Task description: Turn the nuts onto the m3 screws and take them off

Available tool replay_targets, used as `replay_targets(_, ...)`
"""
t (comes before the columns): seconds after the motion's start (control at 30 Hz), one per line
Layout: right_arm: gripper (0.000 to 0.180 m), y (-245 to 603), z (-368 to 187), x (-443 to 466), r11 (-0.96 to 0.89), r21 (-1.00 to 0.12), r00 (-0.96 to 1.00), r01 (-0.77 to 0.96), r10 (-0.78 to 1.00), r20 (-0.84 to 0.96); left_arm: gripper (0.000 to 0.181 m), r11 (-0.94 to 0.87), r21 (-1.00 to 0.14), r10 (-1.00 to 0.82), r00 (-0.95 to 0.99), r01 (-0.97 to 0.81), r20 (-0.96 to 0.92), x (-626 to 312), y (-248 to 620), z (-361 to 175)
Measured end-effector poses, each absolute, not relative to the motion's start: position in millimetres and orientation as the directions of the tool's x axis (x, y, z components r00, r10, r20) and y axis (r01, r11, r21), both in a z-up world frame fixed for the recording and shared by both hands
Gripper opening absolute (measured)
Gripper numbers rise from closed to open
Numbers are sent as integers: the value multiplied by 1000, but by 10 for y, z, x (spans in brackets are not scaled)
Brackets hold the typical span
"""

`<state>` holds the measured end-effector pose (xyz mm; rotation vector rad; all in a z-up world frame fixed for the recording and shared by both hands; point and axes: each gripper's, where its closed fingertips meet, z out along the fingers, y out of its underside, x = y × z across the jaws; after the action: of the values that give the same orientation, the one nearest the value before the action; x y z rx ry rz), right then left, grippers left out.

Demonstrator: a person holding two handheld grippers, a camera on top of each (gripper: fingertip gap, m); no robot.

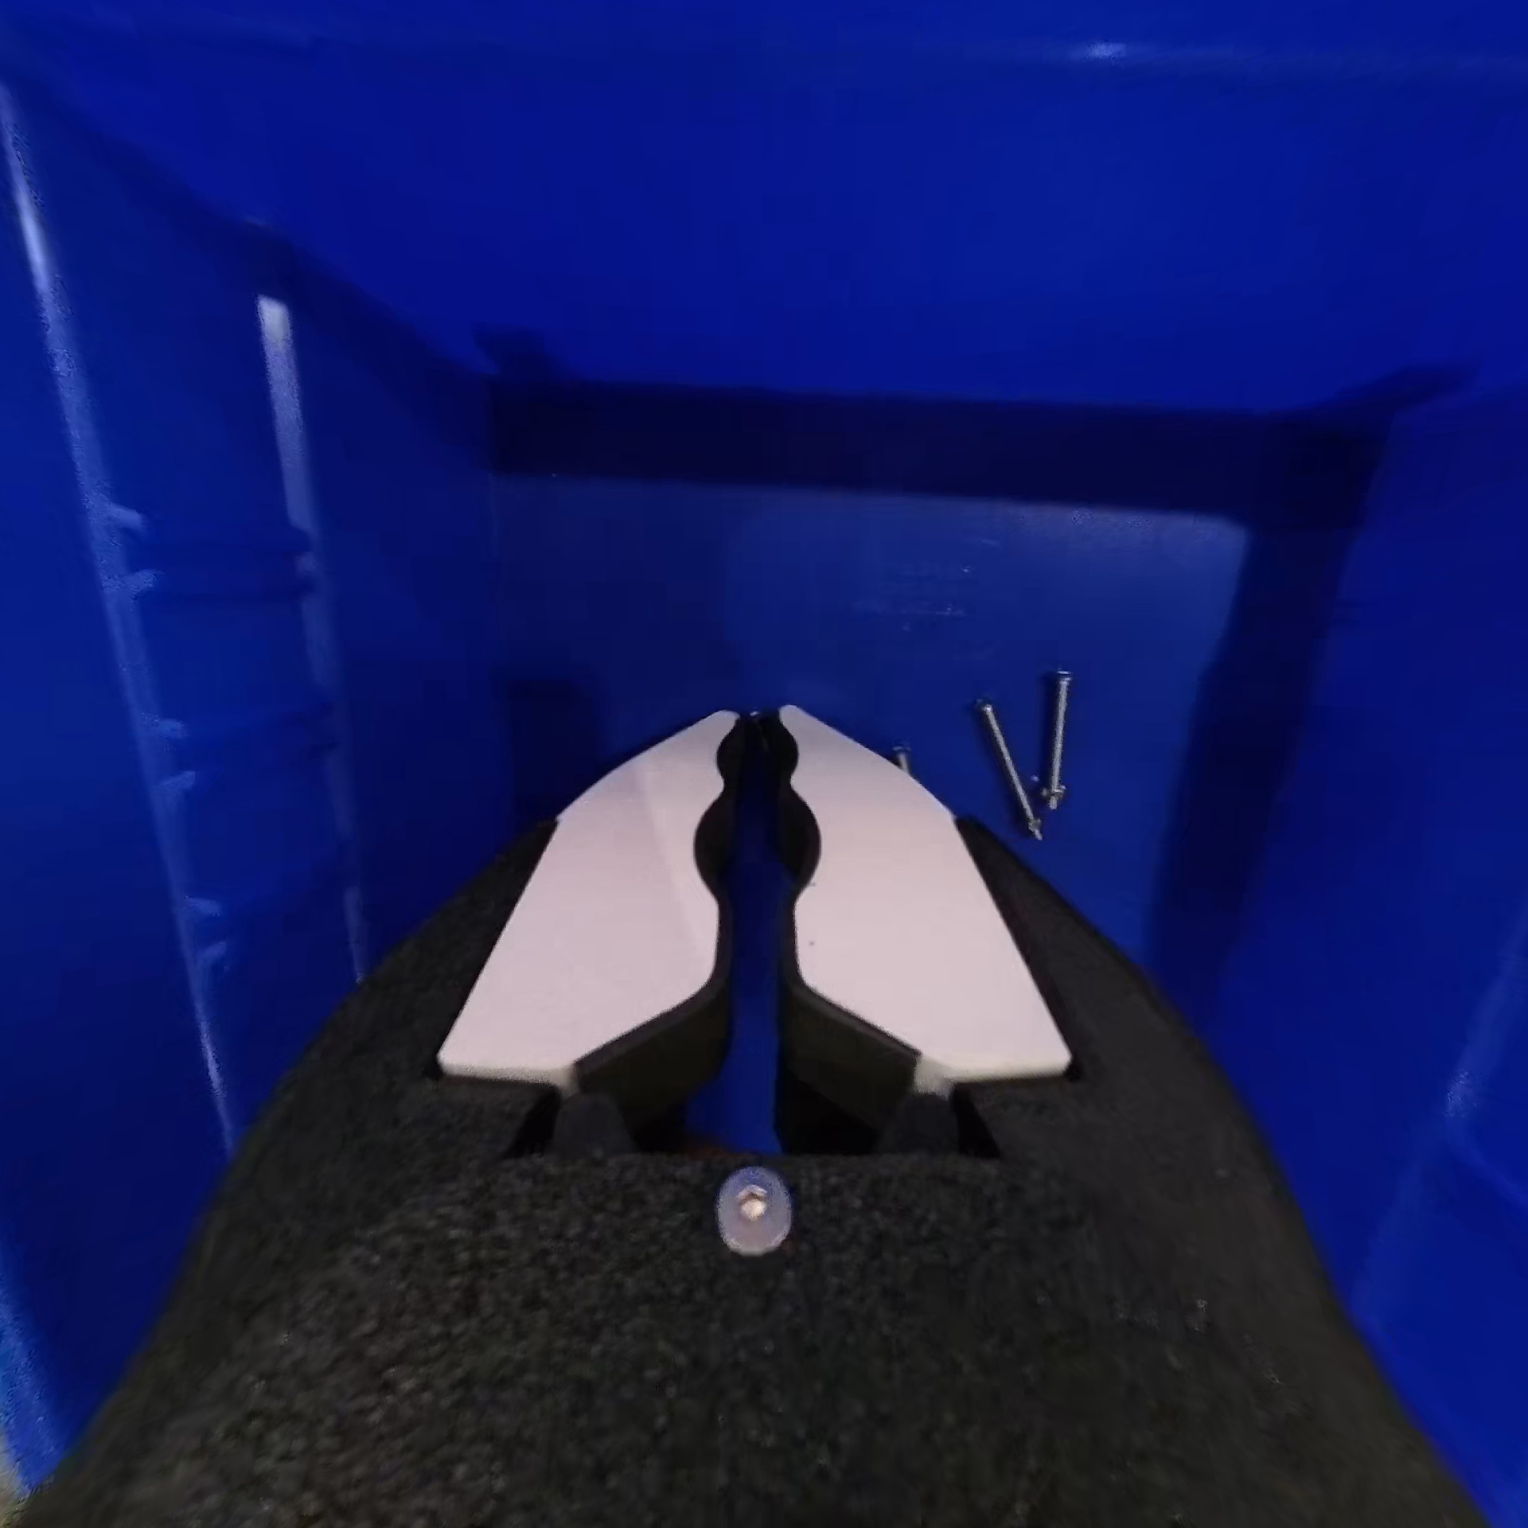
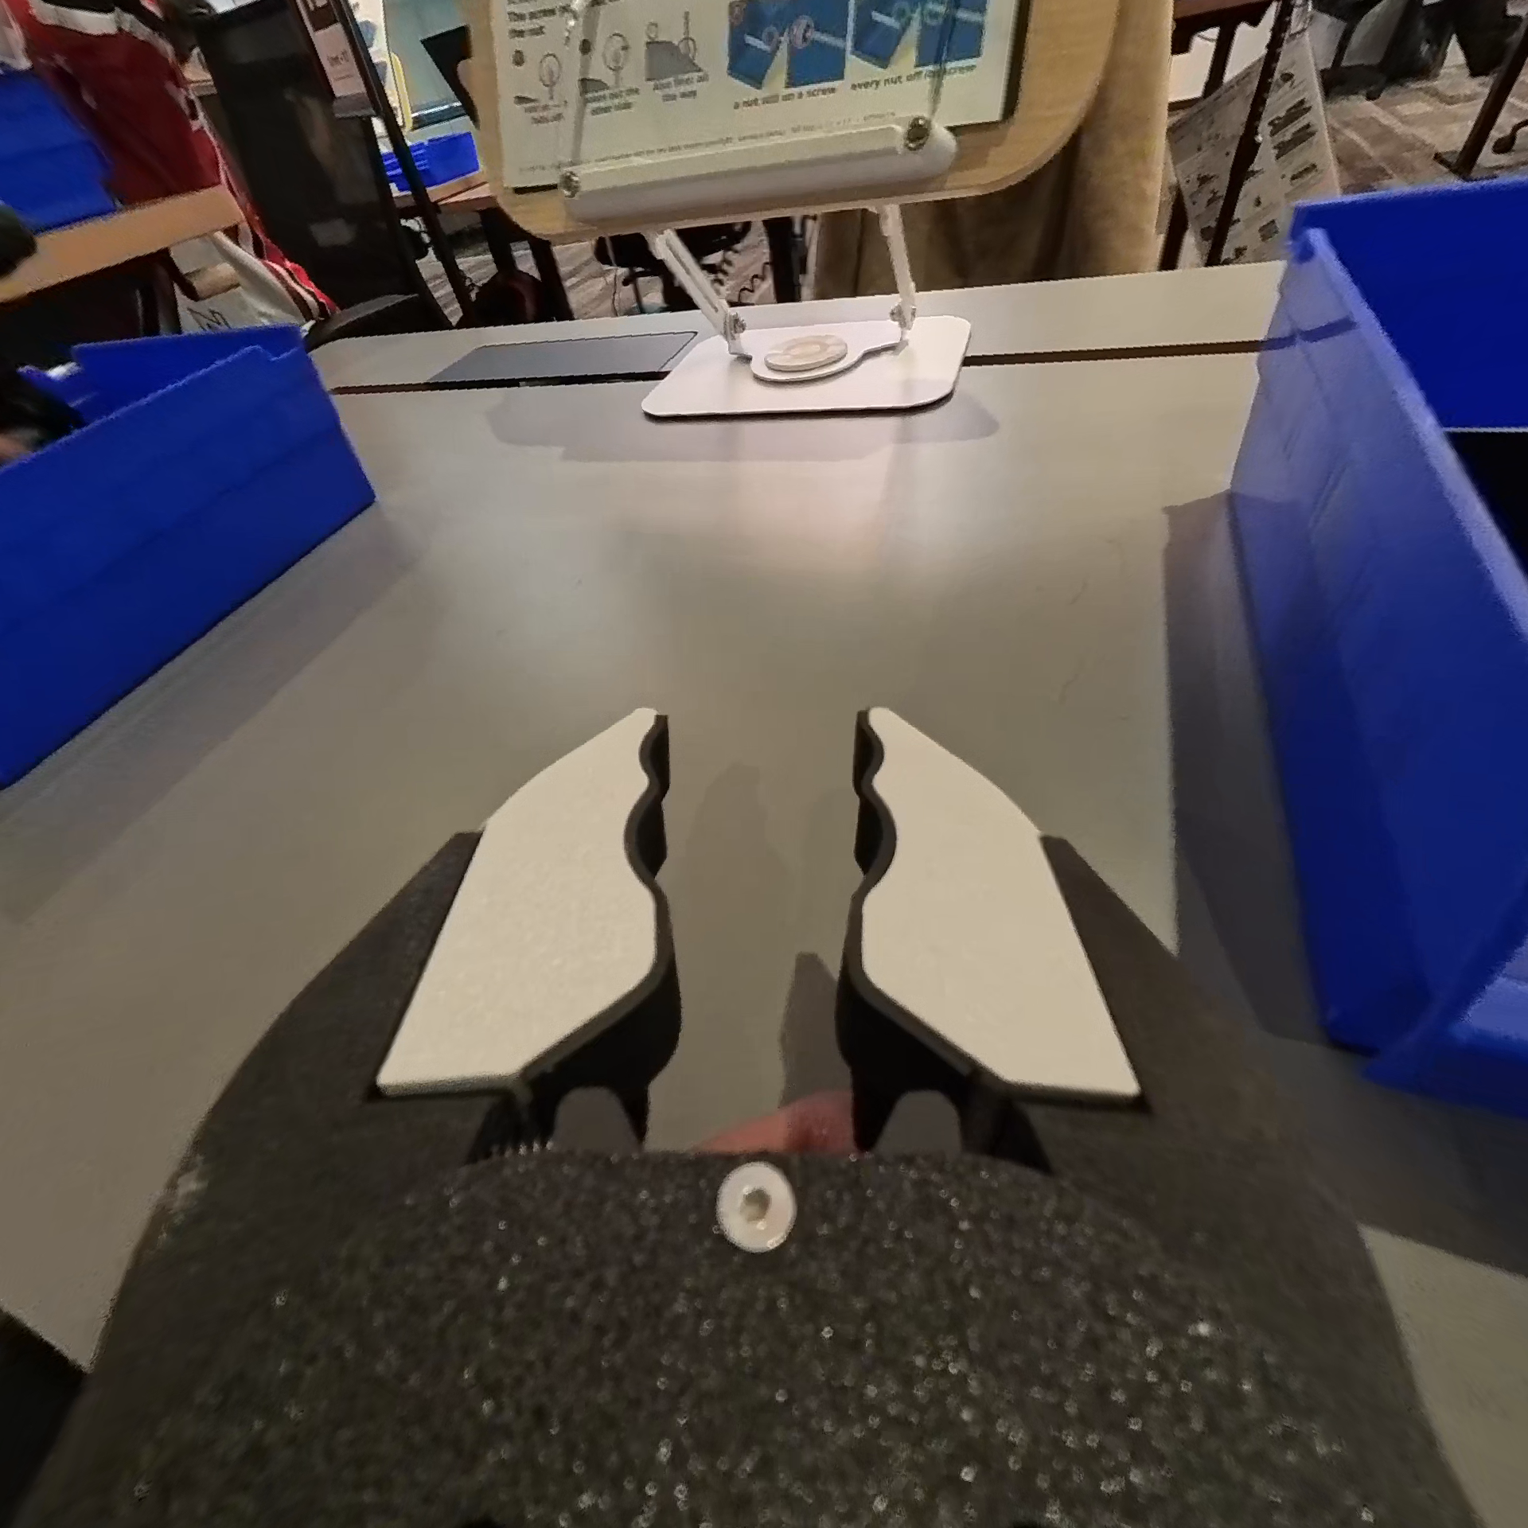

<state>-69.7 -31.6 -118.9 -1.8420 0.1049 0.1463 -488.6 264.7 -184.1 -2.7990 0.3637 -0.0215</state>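
Note:
In the left wrist view my left gripper (image 1: 756, 721) is down inside a blue bin (image 1: 827, 248). Its jaws are shut at the tips on a small metal piece, seemingly a screw (image 1: 754, 711), of which only a glint shows. Two long thin screws (image 1: 1009, 769) (image 1: 1057, 740) lie on the bin floor just right of the tips, one with a thicker nut-like end. A third screw (image 1: 901, 756) peeks out beside the right finger. In the right wrist view my right gripper (image 2: 761, 744) is open and empty above the grey table (image 2: 744, 579).
A blue bin (image 2: 165, 513) stands at the table's left and a taller blue bin (image 2: 1364, 661) at its right. A white stand (image 2: 810, 372) holding an instruction sheet (image 2: 744, 83) is at the back. The bin walls enclose the left gripper closely.

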Motion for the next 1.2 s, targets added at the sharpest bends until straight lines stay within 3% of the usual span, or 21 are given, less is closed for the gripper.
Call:
replay_targets(0.03,43,-314,-1190,-728,-276,-952,990,-131,19,-141,5,-908,-337,-266,964,-250,2,-4846,2630,-1779)
replay_targets(0.2,39,-303,-1120,-1168,-289,-950,959,-115,218,-182,4,-758,-596,-435,886,-264,160,-4459,2408,-912)
replay_targets(0.33,34,-315,-830,-1657,-259,-950,865,-172,422,-272,4,-571,-802,-665,672,-176,326,-3829,1768,-1)
replay_targets(0.43,33,-363,-524,-2069,-276,-928,728,-251,578,-369,4,-466,-882,-807,440,-63,395,-3304,1098,409)
replay_targets(0.7,31,-345,-46,-2469,-392,-781,403,-487,692,-599,3,-502,-861,-864,7,79,504,-2335,-62,356)
replay_targets(0.77,28,-398,27,-2441,-395,-756,353,-522,706,-613,4,-511,-857,-859,-11,64,512,-2205,-152,243)
replay_targets(1.0,5,-440,-57,-2274,-361,-800,446,-478,685,-576,3,-521,-851,-854,-50,68,518,-2101,-276,188)
replay_targets(1.2,12,-461,-51,-2303,-376,-782,414,-498,689,-595,3,-525,-848,-851,-64,74,522,-2102,-324,190)
